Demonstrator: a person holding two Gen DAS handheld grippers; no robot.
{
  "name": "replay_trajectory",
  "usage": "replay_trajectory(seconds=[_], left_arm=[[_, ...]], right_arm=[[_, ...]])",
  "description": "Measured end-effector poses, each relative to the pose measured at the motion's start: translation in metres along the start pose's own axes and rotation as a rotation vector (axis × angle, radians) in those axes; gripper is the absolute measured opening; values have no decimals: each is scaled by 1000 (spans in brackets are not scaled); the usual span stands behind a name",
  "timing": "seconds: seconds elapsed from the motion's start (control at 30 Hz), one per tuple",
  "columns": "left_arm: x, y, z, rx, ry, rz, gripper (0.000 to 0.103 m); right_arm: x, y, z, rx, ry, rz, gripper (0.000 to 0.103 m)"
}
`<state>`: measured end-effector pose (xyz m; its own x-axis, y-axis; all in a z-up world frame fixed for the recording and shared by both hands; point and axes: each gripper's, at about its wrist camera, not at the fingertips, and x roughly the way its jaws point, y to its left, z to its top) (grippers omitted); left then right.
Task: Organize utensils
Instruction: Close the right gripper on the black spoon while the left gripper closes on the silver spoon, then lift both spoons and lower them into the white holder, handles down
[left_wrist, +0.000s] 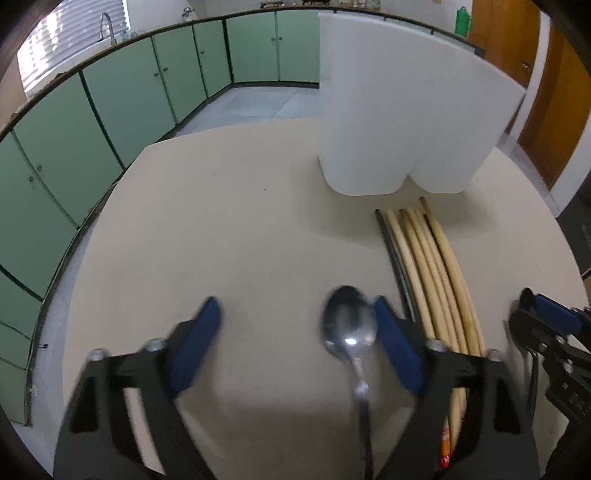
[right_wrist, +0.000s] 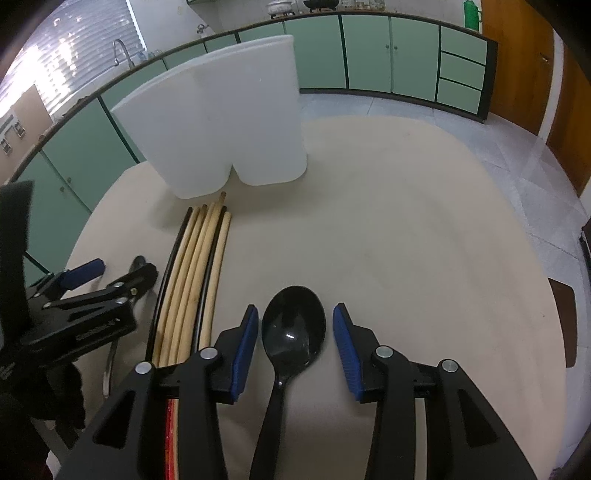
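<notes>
A metal spoon (left_wrist: 350, 326) lies on the beige table between the fingers of my open left gripper (left_wrist: 297, 321), close to the right finger. A black plastic spoon (right_wrist: 293, 332) lies between the fingers of my open right gripper (right_wrist: 295, 326). A bundle of wooden and black chopsticks (left_wrist: 428, 266) lies between the two grippers; it also shows in the right wrist view (right_wrist: 195, 266). A white two-compartment holder (left_wrist: 399, 110) stands upright behind the chopsticks, also seen in the right wrist view (right_wrist: 221, 122). The right gripper (left_wrist: 550, 317) shows at the left view's edge, the left gripper (right_wrist: 107, 275) in the right view.
The round beige table (right_wrist: 406, 221) ends at a curved edge. Green cabinets (left_wrist: 110, 96) and a tiled floor lie beyond. A brown object (right_wrist: 563, 325) sits past the table's right edge.
</notes>
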<state>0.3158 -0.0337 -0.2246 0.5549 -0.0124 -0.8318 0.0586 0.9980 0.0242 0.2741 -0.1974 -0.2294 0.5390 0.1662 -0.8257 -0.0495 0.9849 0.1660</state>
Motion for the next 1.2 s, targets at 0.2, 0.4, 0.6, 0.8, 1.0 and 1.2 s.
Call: replay_trajectory(seconds=[0.2, 0.4, 0.6, 0.8, 1.0, 1.2], left_arm=[[-11, -2, -11, -1, -9, -71, 28], [-20, -4, -20, -9, -30, -111, 28], [-54, 0, -30, -8, -222, -159, 28], [-77, -1, -34, -35, -364, -202, 28], [-93, 1, -17, -48, -461, -228, 27], [-129, 1, 11, -68, -584, -252, 27]], right_arm=[[2, 9, -1, -39, -6, -55, 35], [-5, 8, -6, -34, -53, -20, 34], [-42, 3, -11, -46, -233, 48, 34], [-63, 0, 1, -49, -330, 84, 34], [-78, -2, 24, -53, -418, 104, 34], [-97, -3, 62, -57, -538, 128, 34]])
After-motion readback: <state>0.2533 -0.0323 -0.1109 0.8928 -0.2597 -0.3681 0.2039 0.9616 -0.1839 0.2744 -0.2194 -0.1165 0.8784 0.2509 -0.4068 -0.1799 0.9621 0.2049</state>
